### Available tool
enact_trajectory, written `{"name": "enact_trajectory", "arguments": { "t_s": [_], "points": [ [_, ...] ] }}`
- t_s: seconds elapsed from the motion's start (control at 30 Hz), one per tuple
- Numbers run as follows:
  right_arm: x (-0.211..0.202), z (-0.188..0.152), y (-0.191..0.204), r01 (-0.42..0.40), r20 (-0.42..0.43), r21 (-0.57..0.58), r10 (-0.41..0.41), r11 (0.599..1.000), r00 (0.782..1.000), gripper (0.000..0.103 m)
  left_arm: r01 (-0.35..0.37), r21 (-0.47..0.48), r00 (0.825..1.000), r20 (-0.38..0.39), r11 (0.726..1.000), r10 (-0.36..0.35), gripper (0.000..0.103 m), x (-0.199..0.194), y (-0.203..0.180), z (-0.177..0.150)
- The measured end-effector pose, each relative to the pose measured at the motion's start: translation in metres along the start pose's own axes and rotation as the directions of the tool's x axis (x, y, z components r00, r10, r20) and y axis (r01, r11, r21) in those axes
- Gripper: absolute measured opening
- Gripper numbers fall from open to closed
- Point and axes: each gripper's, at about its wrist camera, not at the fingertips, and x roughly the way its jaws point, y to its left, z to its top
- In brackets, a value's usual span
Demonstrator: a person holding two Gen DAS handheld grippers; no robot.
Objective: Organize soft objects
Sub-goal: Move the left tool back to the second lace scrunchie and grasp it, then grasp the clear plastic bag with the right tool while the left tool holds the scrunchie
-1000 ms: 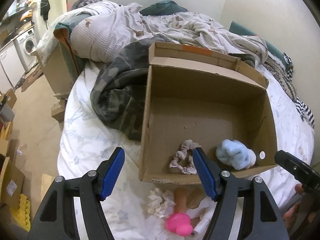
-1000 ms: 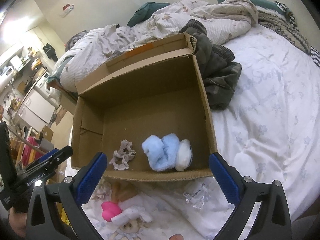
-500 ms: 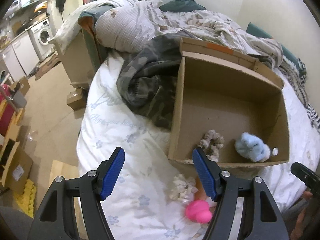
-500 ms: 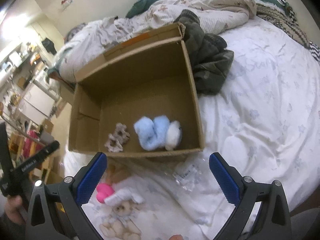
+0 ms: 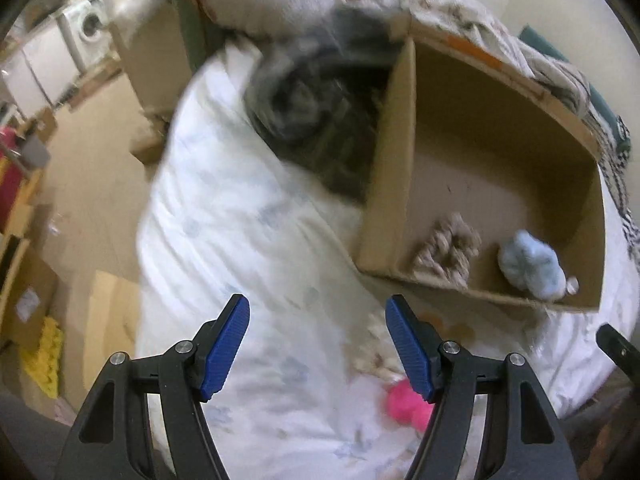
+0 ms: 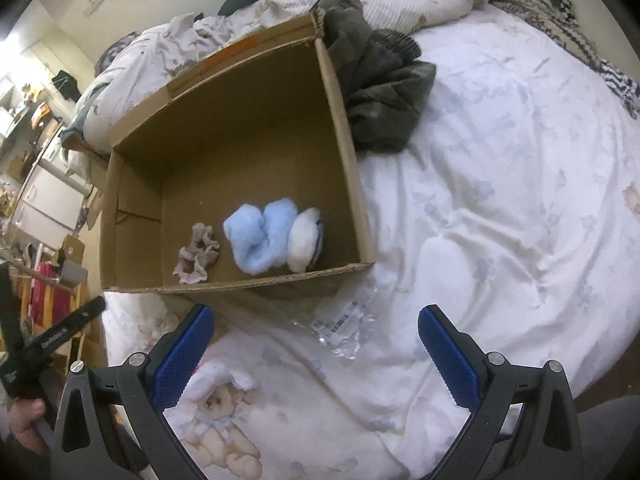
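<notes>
A white floral bedsheet (image 5: 248, 240) fills the blurred left wrist view. The left gripper (image 5: 318, 346) at the bottom stands wide open and empty above the sheet; a pink toy (image 5: 404, 402) lies by its right finger. The cardboard box (image 5: 394, 184) sits at the right.

In the right wrist view, the right gripper (image 6: 316, 356) is open too, holding nothing. A bear plush (image 6: 218, 420) lies at lower left, beside its left finger. Inside the box (image 6: 344, 140), a beige scrunchie (image 6: 197, 254) and a blue fluffy roll (image 6: 262, 236) rest near the front wall.
</notes>
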Motion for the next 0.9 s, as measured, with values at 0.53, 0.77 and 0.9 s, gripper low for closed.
{"name": "enact_trajectory", "arguments": {
  "t_s": [0.53,0.77,0.9],
  "points": [
    [0.022,0.002,-0.027,-0.071,-0.089,0.141,0.084,0.987,0.992,0.103,0.084,0.096,0.979,-0.192,0.992,-0.064,0.012,0.048,-0.042,-0.019],
    [0.059,0.001,-0.023,0.003,-0.204,0.121,0.022,0.993,0.979,0.092,0.085,0.068,0.991,-0.106,0.994,-0.077,0.011,0.001,-0.026,-0.022],
    [0.083,0.001,-0.018,0.05,-0.256,0.103,-0.022,0.993,0.966,0.088,0.085,0.045,0.994,-0.079,0.995,-0.082,0.011,-0.011,-0.02,-0.025]
  ]
}}
